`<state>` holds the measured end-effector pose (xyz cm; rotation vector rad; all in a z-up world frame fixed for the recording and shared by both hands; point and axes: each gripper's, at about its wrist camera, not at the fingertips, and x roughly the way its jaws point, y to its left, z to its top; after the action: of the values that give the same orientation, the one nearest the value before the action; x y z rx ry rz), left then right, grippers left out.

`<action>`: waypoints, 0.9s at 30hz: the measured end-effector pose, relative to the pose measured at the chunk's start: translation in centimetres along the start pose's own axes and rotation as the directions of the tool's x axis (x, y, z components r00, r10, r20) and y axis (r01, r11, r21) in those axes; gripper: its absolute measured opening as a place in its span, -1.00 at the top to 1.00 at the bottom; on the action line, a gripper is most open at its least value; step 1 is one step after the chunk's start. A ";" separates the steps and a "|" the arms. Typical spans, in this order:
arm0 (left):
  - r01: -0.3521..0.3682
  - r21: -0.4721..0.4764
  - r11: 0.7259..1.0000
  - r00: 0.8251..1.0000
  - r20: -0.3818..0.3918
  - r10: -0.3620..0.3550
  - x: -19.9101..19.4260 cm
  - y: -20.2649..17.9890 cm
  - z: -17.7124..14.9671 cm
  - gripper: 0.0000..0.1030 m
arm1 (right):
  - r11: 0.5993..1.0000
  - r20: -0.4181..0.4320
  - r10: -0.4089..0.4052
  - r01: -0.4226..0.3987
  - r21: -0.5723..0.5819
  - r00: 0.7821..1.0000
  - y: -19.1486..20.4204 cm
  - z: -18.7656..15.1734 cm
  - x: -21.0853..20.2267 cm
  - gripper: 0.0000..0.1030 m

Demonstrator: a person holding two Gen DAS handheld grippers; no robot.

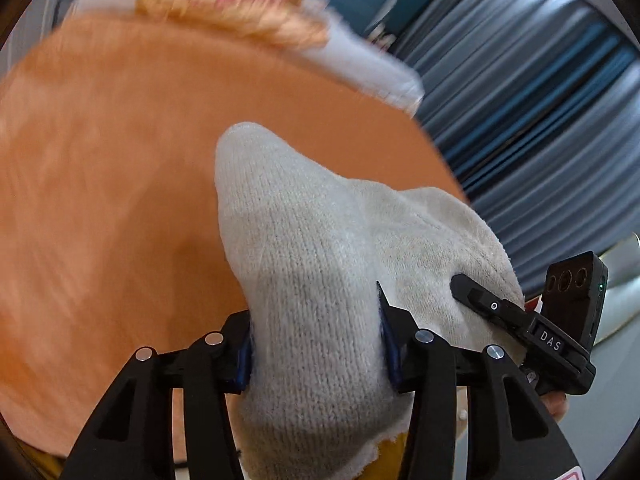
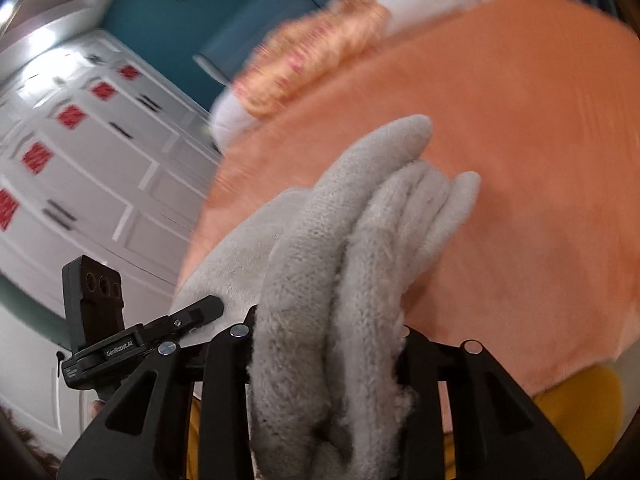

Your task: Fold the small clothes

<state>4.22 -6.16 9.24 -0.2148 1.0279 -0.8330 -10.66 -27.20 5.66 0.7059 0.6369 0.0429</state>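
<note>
A pale knit garment (image 1: 304, 248) fills the middle of the left wrist view, bunched and lifted above an orange bed cover (image 1: 112, 168). My left gripper (image 1: 316, 332) is shut on it, its blue pads pressing the knit from both sides. In the right wrist view the same garment (image 2: 352, 240) hangs in thick folds with finger-like ends. My right gripper (image 2: 328, 332) is shut on those folds. Each view shows the other gripper's black finger (image 1: 476, 294) (image 2: 192, 314) lying against the cloth close by. The fabric hides the fingertips.
A white cloth with an orange pattern (image 1: 224, 4) (image 2: 312, 56) lies at the bed's far edge. Blue-grey curtains (image 1: 540, 120) hang to the right. A white wardrobe with red stickers (image 2: 80, 140) stands to the left. Yellow fabric (image 2: 576, 408) shows below the cover.
</note>
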 end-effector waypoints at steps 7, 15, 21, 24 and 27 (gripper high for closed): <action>-0.051 0.203 0.978 0.957 0.289 -0.010 -11.8 -2.8 3.9 0.11 | 0.970 0.223 0.172 -0.126 -0.206 0.960 10.6 3.5 -3.5 0.40; -0.291 0.075 0.954 0.949 0.148 0.278 -3.6 9.9 3.8 -0.15 | 0.999 -0.028 -0.041 0.040 -0.023 0.999 5.0 0.9 13.1 0.02; -0.379 -0.110 0.919 0.925 -0.027 0.378 -0.9 17.8 -5.1 -0.09 | 0.971 -0.204 -0.166 0.196 0.138 0.965 -1.9 -8.2 14.7 0.15; -0.394 -0.163 0.905 0.918 -0.017 0.397 -1.7 17.6 -6.1 -0.09 | 0.974 -0.201 -0.188 0.209 0.088 0.961 -1.4 -7.4 13.7 0.15; -0.472 -0.128 0.872 0.879 0.007 0.476 -1.3 15.6 -5.4 -0.09 | 0.977 -0.157 -0.203 0.211 0.040 0.967 0.3 -5.3 14.1 0.14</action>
<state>7.40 6.58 -0.91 -0.0740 1.0386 -0.3157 -2.08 -20.37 -4.72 0.6916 0.8585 -0.1160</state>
